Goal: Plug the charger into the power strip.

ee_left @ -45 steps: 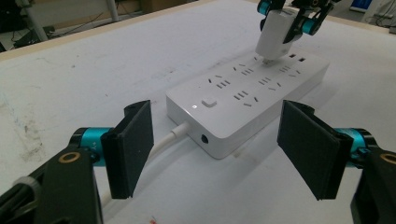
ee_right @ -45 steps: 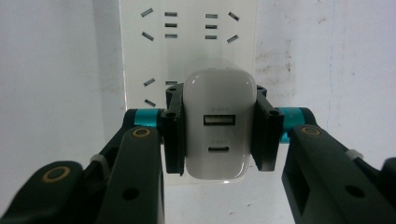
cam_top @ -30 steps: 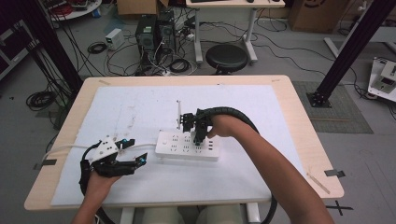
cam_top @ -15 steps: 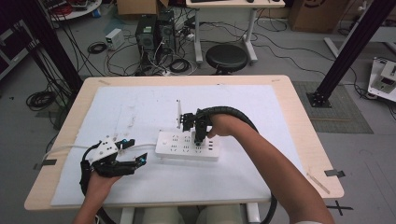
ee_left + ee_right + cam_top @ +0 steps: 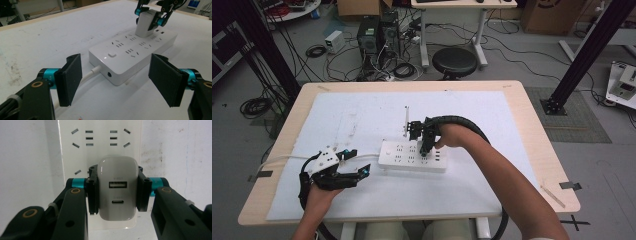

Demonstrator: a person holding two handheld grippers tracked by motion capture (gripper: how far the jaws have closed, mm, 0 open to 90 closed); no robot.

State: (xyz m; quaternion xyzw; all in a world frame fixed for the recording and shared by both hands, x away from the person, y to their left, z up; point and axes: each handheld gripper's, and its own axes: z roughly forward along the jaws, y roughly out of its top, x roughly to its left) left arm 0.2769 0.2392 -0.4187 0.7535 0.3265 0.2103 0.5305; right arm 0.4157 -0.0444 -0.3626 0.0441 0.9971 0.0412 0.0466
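Plug-in step, by the look. Right fingers (image 5: 116,192) clamped on charger (image 5: 117,187), over strip (image 5: 413,155). Left fingers (image 5: 120,80) open near strip's left end. Next: press straight down, steadying strip.

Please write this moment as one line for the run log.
right gripper: shut on white charger | charger: on the power strip, plugged depth unclear | left gripper: open, facing strip's cord end, not touching | strip: flat on table
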